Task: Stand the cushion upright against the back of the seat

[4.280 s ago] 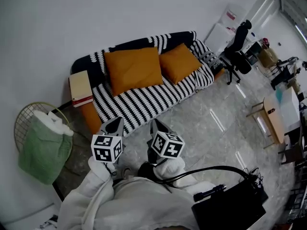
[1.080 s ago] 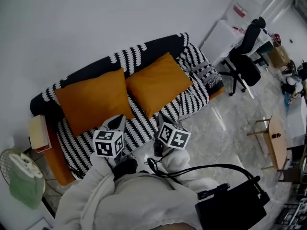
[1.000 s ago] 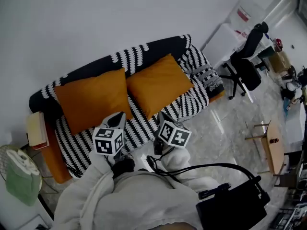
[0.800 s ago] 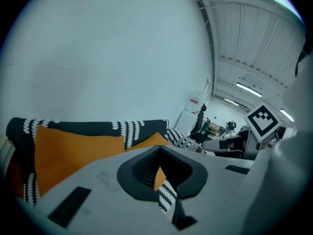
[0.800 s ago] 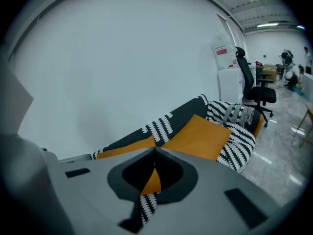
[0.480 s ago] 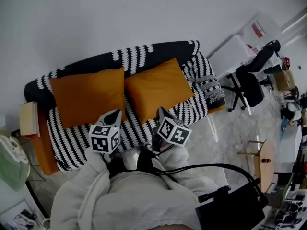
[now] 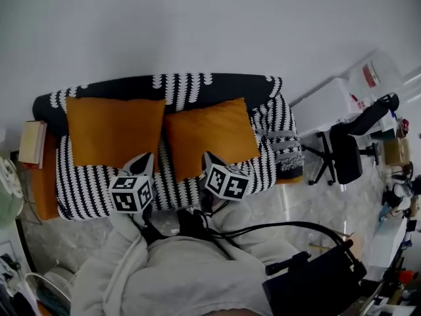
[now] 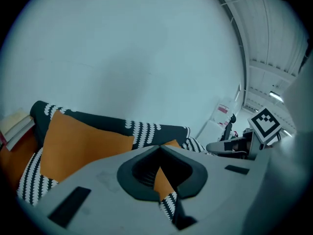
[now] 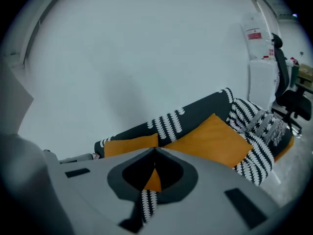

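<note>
Approach step. Left gripper (image 7: pixel 140 162) and right gripper (image 7: pixel 208 158) each had jaws together with nothing between them. Both were held over the front edge of the sofa (image 7: pixel 85 186), touching neither cushion. Left cushion (image 7: pixel 113 129) sat square against the backrest (image 7: pixel 191 84). Right cushion (image 7: pixel 212 135) lay skewed on the seat, one corner toward the front. Judged the right cushion the target. Next move: open the jaws, reach in, take an edge, raise it against the backrest.

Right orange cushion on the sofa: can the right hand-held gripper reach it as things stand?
Probably yes. Nothing lies between the right hand-held gripper and the right orange cushion; its shut jaws must open first.
</note>
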### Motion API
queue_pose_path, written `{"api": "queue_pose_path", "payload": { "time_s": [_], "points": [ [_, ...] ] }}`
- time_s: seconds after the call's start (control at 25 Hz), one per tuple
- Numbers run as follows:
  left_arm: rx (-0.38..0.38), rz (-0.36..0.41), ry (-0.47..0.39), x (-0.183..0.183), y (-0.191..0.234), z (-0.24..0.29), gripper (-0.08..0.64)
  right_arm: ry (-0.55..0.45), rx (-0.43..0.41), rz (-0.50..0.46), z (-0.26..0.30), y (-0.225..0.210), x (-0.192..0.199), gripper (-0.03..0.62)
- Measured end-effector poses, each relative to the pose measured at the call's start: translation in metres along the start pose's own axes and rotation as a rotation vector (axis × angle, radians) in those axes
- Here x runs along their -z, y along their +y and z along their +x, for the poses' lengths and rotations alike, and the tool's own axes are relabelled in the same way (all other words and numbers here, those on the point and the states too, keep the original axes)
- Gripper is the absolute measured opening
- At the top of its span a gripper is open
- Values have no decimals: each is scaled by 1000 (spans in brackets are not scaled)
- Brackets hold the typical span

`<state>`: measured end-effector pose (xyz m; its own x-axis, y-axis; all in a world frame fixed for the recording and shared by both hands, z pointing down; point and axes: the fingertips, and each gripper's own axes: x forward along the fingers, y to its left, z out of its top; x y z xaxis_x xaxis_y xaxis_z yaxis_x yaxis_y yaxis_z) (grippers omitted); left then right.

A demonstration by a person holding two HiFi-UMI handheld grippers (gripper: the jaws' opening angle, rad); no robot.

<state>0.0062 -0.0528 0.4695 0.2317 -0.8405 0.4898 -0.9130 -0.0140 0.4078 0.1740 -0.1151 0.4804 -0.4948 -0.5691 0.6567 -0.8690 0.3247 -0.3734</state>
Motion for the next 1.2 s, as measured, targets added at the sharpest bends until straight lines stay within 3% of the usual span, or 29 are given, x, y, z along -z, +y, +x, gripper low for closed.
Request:
{"api": "queue_pose_path", "payload": {
  "time_s": [0.28,0.72,0.96,1.2],
  "points": [
    [-56,-87,15,20,27,-10,6,81,-68,19,27,23,28,61],
    [-50,23,6,-5,48,-7,6,68,-61,13,46,42,20,61],
    [-19,42,88,22,51,20,6,137,-34,53,70,28,51,61],
    [22,68,195,73,62,54,6,200,-3,103,105,6,93,61]
  ]
}}
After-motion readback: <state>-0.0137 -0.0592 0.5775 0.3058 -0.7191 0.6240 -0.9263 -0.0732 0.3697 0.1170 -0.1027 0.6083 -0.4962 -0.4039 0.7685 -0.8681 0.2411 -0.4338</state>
